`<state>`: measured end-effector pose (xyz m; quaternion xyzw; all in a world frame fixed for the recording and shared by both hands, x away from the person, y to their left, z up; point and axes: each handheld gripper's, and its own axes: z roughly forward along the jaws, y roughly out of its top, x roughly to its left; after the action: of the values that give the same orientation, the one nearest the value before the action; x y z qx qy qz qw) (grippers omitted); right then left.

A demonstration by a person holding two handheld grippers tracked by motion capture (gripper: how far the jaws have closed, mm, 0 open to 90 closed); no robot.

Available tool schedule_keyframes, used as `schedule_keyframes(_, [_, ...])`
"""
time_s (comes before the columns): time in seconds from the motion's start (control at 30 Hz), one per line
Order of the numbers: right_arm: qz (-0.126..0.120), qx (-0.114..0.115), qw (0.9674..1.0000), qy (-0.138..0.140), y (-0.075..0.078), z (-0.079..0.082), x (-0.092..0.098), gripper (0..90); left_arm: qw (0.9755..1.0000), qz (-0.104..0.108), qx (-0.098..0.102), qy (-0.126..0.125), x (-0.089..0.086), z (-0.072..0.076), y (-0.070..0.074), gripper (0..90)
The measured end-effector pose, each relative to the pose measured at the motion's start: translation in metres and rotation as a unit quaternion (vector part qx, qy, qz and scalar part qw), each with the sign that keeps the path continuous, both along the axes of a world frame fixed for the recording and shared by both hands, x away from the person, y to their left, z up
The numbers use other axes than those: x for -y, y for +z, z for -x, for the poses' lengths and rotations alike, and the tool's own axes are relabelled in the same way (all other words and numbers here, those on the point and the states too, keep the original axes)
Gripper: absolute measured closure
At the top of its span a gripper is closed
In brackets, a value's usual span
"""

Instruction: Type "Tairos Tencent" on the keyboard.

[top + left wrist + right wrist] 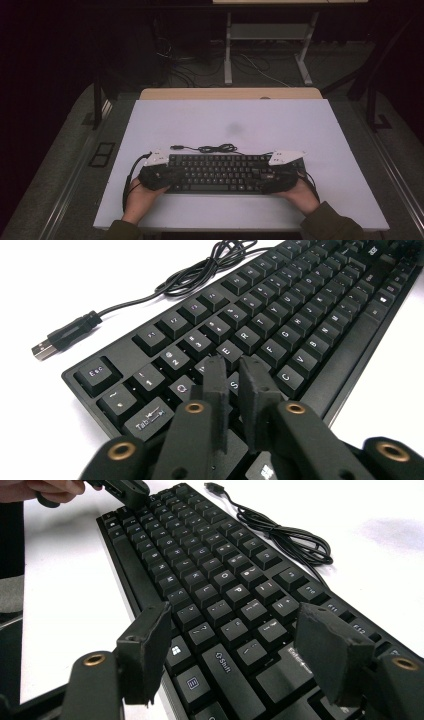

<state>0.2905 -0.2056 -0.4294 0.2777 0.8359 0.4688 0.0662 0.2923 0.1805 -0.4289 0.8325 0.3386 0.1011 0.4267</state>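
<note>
On the white table (320,130) lies a black keyboard (220,172), cable (212,148) coiled.

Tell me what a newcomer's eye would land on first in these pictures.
The black keyboard lies across the near half of the white table, its coiled cable with USB plug behind it. The left gripper, jaws nearly together, sits over the keys near W and S; the right gripper, jaws wide, hangs above the Shift and Enter end.

The black plastic keyboard (280,315) bears white key legends: "Esc" and "Tab" at its left end, "Shift" and "Enter" at its right.
</note>
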Motion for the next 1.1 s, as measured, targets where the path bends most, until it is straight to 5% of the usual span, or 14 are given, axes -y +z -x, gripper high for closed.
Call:
schedule_keyframes(0.7, [-0.025,-0.021,0.9995,0.005,0.009,-0.009,-0.012,46.1,1.0,0.005,0.008,0.0,0.007,0.006,0.0,36.5])
schedule_keyframes(1.1, [-0.033,-0.031,0.9987,0.021,0.012,-0.017,-0.022,56.3,0.9998,0.011,0.014,-0.005,0.013,0.008,0.0,22.8])
